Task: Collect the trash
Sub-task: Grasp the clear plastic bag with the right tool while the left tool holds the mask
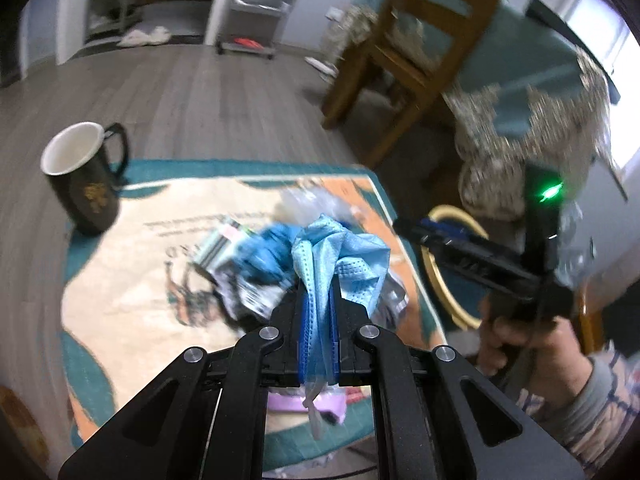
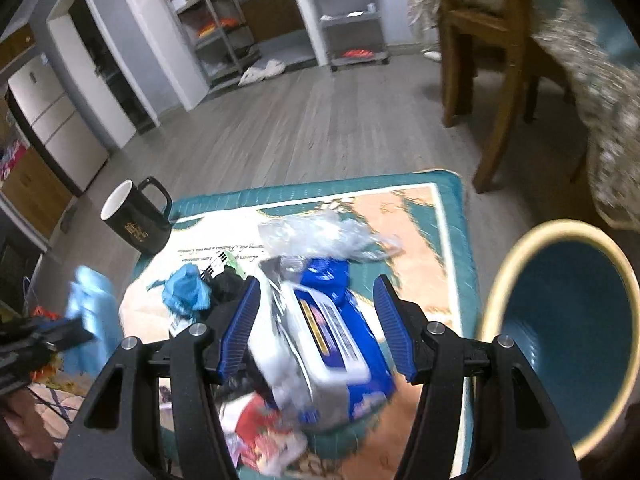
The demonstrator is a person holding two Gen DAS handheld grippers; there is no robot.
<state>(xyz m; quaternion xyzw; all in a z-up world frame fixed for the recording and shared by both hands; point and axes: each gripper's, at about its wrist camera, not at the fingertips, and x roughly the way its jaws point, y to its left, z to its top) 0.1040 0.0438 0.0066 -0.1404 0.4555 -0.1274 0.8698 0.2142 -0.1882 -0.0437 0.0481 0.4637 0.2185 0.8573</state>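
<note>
One hand-held gripper clamping face mask, other spread

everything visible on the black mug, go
The black mug is glossy, ceramic by the look, with a white interior, a looped black handle and a gold emblem on its side. It stands upright and looks empty, at the far left corner of the teal-bordered mat, on its edge or just off it onto the grey plank floor; the blur leaves that unclear. Neither gripper touches it, and it stands apart from the trash pile.

Pleated cloth mask; glossy ceramic mug — woven rug; crinkled clear plastic wrapper.
</note>
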